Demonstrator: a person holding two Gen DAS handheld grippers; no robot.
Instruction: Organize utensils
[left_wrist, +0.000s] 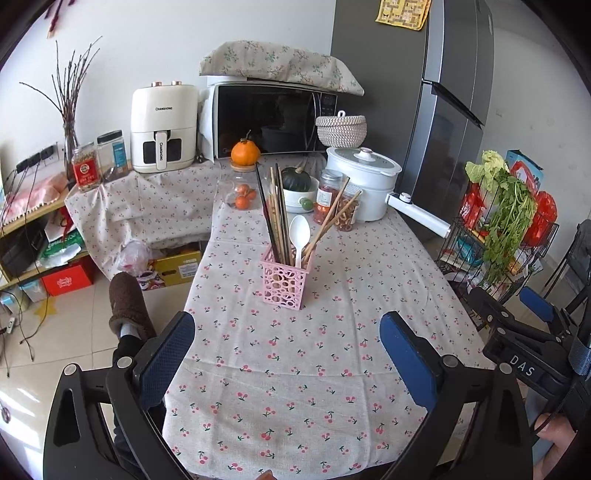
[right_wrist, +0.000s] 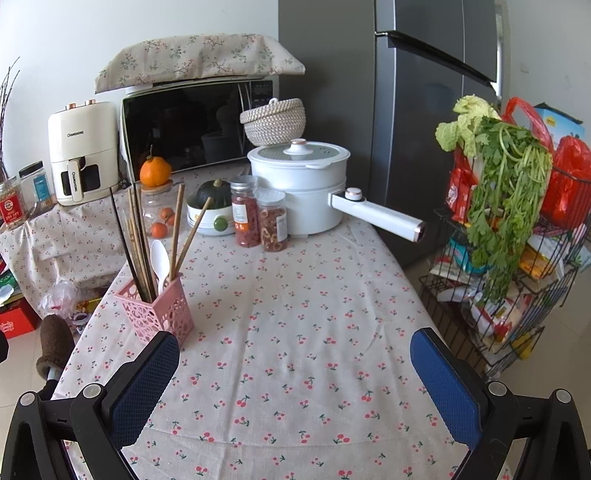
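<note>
Near the centre of the left wrist frame, the pink holder (left_wrist: 285, 277) with upright chopsticks (left_wrist: 275, 210) and spoon (left_wrist: 299, 232) stands ahead of the released, empty left gripper (left_wrist: 286, 354), left of the equally spread right gripper (right_wrist: 295, 384).

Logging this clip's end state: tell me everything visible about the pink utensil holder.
The pink utensil holder is a square, open-topped basket, apparently plastic, its walls pierced with round cut-outs. It stands upright on the cherry-print tablecloth, towards the table's left edge in the right wrist view. Inside stand dark and wooden chopsticks, leaning at different angles, and a white plastic spoon, bowl up. Neither gripper touches it.
</note>
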